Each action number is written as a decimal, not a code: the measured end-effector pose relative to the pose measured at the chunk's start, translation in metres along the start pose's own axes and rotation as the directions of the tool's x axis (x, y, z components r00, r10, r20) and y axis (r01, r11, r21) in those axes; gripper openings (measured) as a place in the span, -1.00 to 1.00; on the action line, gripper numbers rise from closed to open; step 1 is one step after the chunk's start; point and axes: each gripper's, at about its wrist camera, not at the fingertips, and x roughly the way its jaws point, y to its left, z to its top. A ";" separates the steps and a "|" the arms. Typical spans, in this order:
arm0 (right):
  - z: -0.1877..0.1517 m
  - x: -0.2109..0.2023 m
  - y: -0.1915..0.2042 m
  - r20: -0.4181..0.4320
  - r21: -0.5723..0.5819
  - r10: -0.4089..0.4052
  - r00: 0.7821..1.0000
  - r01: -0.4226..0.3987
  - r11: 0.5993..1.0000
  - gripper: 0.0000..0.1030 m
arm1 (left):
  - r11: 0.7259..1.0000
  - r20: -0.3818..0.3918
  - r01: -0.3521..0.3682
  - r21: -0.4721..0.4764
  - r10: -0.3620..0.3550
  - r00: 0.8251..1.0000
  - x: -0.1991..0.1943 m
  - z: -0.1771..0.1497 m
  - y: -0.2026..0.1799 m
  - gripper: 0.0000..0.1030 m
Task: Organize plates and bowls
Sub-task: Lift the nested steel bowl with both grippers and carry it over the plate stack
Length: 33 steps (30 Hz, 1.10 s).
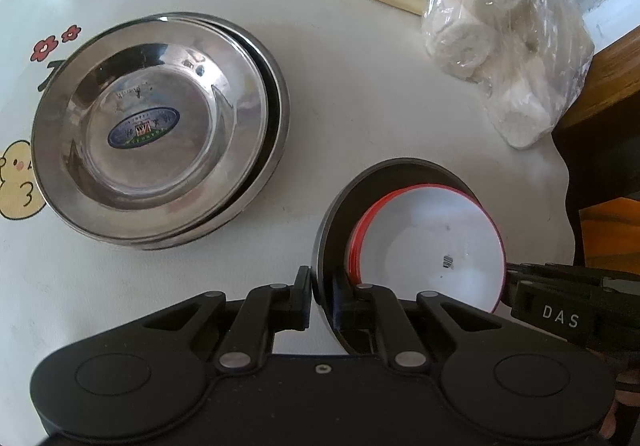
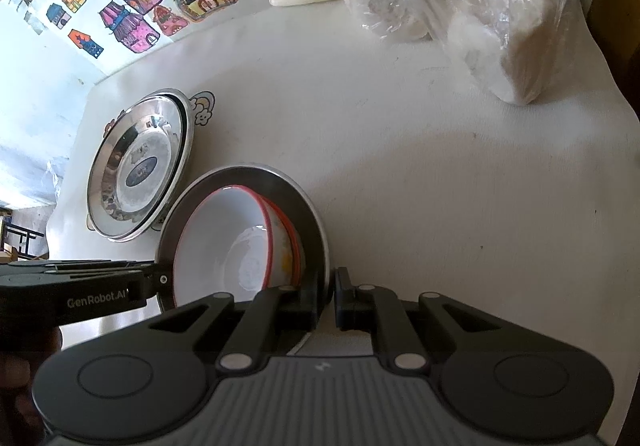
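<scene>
Both tools clamped on one steel plate, white bowls riding in it.
Left to right: stacked steel plates on the tabletop; left tool pinches steel plate rim; red-rimmed bowls inside; right tool grips opposite rim; bagged rolls beyond.

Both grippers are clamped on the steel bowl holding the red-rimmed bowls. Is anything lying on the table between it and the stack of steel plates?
Nothing visible. The cloth between the steel bowl and the stack of steel plates is bare. The bag of white rolls lies further back, off to the other side. The left gripper and right gripper pinch opposite rims.
</scene>
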 end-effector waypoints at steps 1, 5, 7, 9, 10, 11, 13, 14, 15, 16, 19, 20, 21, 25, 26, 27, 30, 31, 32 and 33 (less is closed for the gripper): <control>0.001 -0.001 0.000 0.003 0.004 0.002 1.000 -0.002 1.000 -0.83 | 1.000 0.002 0.002 0.000 -0.002 1.000 -0.001 0.001 0.000 -0.84; 0.004 -0.004 0.003 0.015 0.013 0.009 1.000 -0.009 1.000 -0.83 | 1.000 0.018 0.009 -0.001 -0.009 1.000 -0.009 0.005 0.003 -0.85; 0.006 -0.005 0.005 0.022 0.015 0.013 1.000 -0.014 1.000 -0.83 | 1.000 0.025 0.011 -0.001 -0.010 1.000 -0.012 0.007 0.005 -0.85; 0.007 -0.005 0.006 0.028 0.018 0.018 0.999 -0.018 1.000 -0.82 | 1.000 0.033 0.012 0.001 -0.012 0.999 -0.015 0.010 0.007 -0.85; 0.008 -0.005 0.008 0.032 0.019 0.022 0.999 -0.023 1.000 -0.82 | 1.000 0.039 0.013 0.002 -0.013 0.999 -0.017 0.010 0.008 -0.85; 0.009 -0.004 0.008 0.035 0.020 0.025 0.999 -0.025 0.999 -0.82 | 1.000 0.042 0.015 0.002 -0.015 0.999 -0.019 0.011 0.009 -0.85; 0.009 -0.004 0.010 0.040 0.022 0.029 0.999 -0.030 0.999 -0.82 | 1.000 0.046 0.017 0.002 -0.017 0.999 -0.021 0.013 0.011 -0.85; 0.010 -0.004 0.011 0.040 0.022 0.031 0.999 -0.032 0.999 -0.82 | 1.000 0.048 0.017 0.003 -0.017 0.999 -0.022 0.014 0.012 -0.85; 0.010 -0.003 0.012 0.041 0.022 0.032 0.999 -0.033 0.999 -0.82 | 1.000 0.049 0.018 0.003 -0.018 0.999 -0.024 0.014 0.013 -0.85; 0.011 -0.003 0.013 0.041 0.023 0.032 0.999 -0.033 0.999 -0.82 | 1.000 0.051 0.019 0.002 -0.019 0.999 -0.025 0.014 0.015 -0.85; 0.013 -0.002 0.018 0.042 0.020 0.034 0.999 -0.035 0.999 -0.82 | 1.000 0.055 0.024 -0.006 -0.023 0.998 -0.028 0.016 0.020 -0.85; 0.013 -0.002 0.020 0.042 0.020 0.035 0.998 -0.036 0.999 -0.82 | 1.000 0.056 0.026 -0.010 -0.025 0.998 -0.029 0.016 0.021 -0.85; 0.014 -0.001 0.022 0.041 0.018 0.037 0.998 -0.038 0.999 -0.82 | 1.000 0.055 0.027 -0.016 -0.026 0.998 -0.030 0.017 0.023 -0.85; 0.016 -0.001 0.027 0.036 0.006 0.048 0.998 -0.048 0.999 -0.82 | 0.999 0.052 0.024 -0.032 -0.022 0.998 -0.035 0.021 0.029 -0.86; 0.017 -0.002 0.029 0.036 0.003 0.049 0.998 -0.049 0.999 -0.82 | 0.999 0.053 0.024 -0.034 -0.023 0.998 -0.037 0.021 0.031 -0.86; 0.018 -0.002 0.030 0.037 0.001 0.050 0.998 -0.050 0.999 -0.82 | 0.999 0.054 0.026 -0.035 -0.024 0.998 -0.038 0.022 0.032 -0.86; 0.021 -0.003 0.037 0.040 -0.006 0.052 0.998 -0.052 0.999 -0.82 | 0.999 0.065 0.033 -0.043 -0.031 0.997 -0.044 0.025 0.037 -0.86; 0.023 -0.004 0.039 0.042 -0.008 0.053 0.998 -0.053 0.999 -0.82 | 0.998 0.069 0.035 -0.045 -0.032 0.997 -0.046 0.026 0.039 -0.86; 0.024 -0.004 0.042 0.044 -0.009 0.053 0.998 -0.053 0.999 -0.82 | 0.998 0.073 0.036 -0.048 -0.032 0.997 -0.048 0.027 0.041 -0.86; 0.026 -0.004 0.045 0.046 -0.012 0.054 0.997 -0.053 0.999 -0.82 | 0.998 0.077 0.036 -0.051 -0.032 0.997 -0.051 0.028 0.043 -0.86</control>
